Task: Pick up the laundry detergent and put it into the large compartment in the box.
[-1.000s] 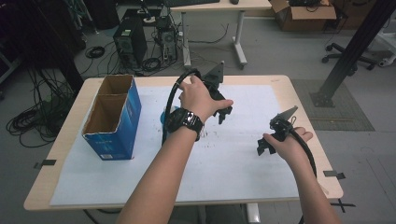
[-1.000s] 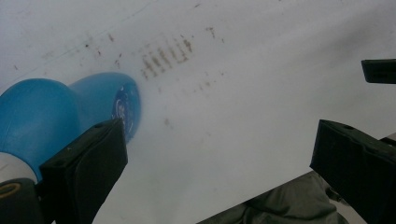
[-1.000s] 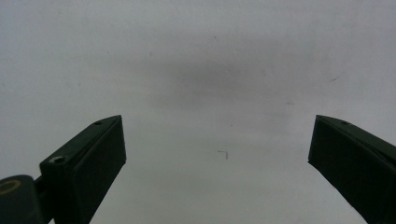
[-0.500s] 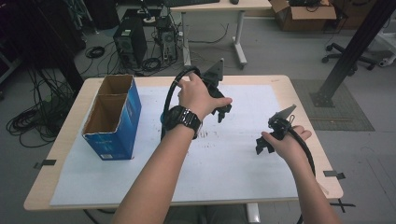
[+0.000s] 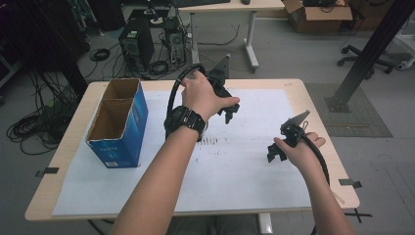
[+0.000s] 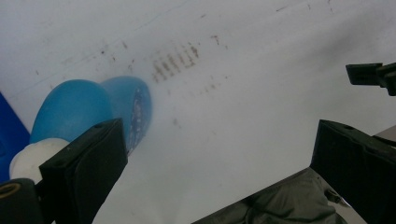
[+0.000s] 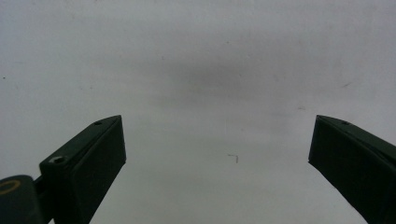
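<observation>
My left gripper (image 5: 229, 113) hangs over the middle of the white paper (image 5: 244, 171), held from above by a hand with a black watch. Its jaws stand wide apart, open (image 6: 217, 140). Just past its left jaw, a blurred blue rounded object with a white end (image 6: 88, 109) lies on the paper; I cannot tell what it is. My right gripper (image 5: 274, 152) hovers low over the paper's right part, open (image 7: 217, 135), with bare paper between its jaws. The right gripper's jaw tip (image 6: 371, 74) pokes into the left gripper view at the right edge.
An open blue cardboard box (image 5: 128, 128) stands at the table's left side. The wooden table (image 5: 320, 105) carries faint dark smudges (image 5: 210, 142) on the paper near the middle. Cables, computer towers and another desk lie on the floor beyond the far edge.
</observation>
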### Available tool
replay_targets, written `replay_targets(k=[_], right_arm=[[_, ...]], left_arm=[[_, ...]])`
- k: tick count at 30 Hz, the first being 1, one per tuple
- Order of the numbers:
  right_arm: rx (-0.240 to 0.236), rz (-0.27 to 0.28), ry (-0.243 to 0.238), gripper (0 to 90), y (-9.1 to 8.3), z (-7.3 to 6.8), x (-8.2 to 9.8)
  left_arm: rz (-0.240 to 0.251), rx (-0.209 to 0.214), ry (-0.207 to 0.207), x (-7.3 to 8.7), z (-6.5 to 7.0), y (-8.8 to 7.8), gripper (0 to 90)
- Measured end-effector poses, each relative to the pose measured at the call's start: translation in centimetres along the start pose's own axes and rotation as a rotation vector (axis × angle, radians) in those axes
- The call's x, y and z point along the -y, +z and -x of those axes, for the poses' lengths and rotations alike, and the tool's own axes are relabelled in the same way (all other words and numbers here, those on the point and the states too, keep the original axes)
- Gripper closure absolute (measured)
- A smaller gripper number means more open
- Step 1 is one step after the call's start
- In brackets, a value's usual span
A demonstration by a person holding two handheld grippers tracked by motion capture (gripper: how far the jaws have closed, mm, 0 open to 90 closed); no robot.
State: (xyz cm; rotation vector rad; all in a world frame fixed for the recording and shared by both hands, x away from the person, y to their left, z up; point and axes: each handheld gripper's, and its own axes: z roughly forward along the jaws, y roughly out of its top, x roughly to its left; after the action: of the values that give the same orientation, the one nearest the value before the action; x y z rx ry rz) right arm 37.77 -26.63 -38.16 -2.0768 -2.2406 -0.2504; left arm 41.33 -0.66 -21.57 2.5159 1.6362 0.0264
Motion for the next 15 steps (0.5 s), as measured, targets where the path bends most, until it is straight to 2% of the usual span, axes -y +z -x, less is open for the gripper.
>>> replay_targets(k=[6,15], right_arm=[[-0.002,0.001,-0.004,4.1,-0.1,0.1,0.0],[-0.002,0.001,0.001,4.1,0.0,0.2,0.0]], left_arm=[[0.005,-0.004,-0.010,0.2,-0.8,-0.5,4.0],[0.008,-0.012,-0.019,0.5,-2.8,-1.5,4.0]])
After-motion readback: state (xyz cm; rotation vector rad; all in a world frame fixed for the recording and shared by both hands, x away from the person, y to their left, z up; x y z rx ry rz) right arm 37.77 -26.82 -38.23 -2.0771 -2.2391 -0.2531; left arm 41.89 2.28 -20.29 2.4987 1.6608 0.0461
